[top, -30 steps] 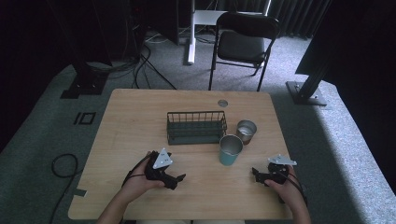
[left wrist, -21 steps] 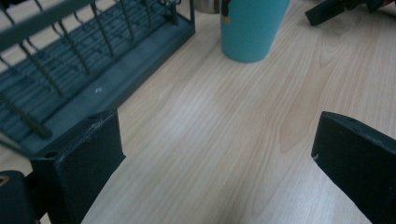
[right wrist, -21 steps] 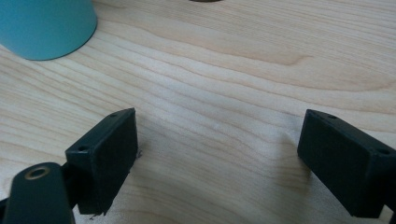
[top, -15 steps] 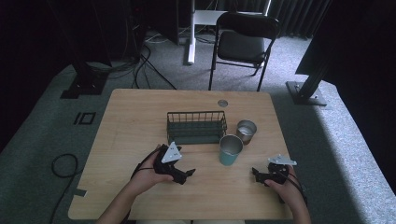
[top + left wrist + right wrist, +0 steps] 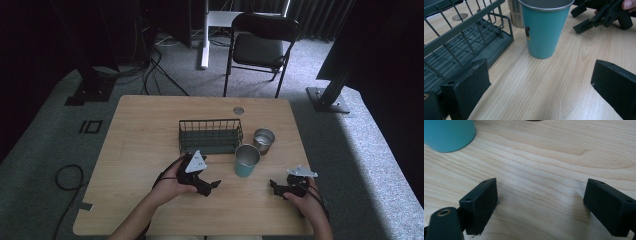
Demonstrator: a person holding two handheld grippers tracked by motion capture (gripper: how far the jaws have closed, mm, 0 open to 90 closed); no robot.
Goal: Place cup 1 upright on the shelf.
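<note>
A teal metal cup (image 5: 246,160) stands upright on the wooden table (image 5: 145,130), just in front of a dark wire basket (image 5: 210,135). A smaller silver cup (image 5: 263,140) stands to its right. My left gripper (image 5: 214,184) is open, left of the teal cup and pointing toward it; the teal cup (image 5: 544,27) rises beyond its spread jaws, with the basket (image 5: 461,47) at the left. My right gripper (image 5: 274,186) is open and rests low on the table right of the cup, whose base (image 5: 447,135) shows at the upper left of the right gripper view.
A round grommet (image 5: 238,110) is set in the table's far side. A black folding chair (image 5: 260,47) stands beyond the table, with cables on the carpet at the left. The other gripper (image 5: 599,15) lies past the teal cup in the left gripper view.
My left gripper has moved right and slightly forward toward the teal cup. The right gripper has stayed in place.
</note>
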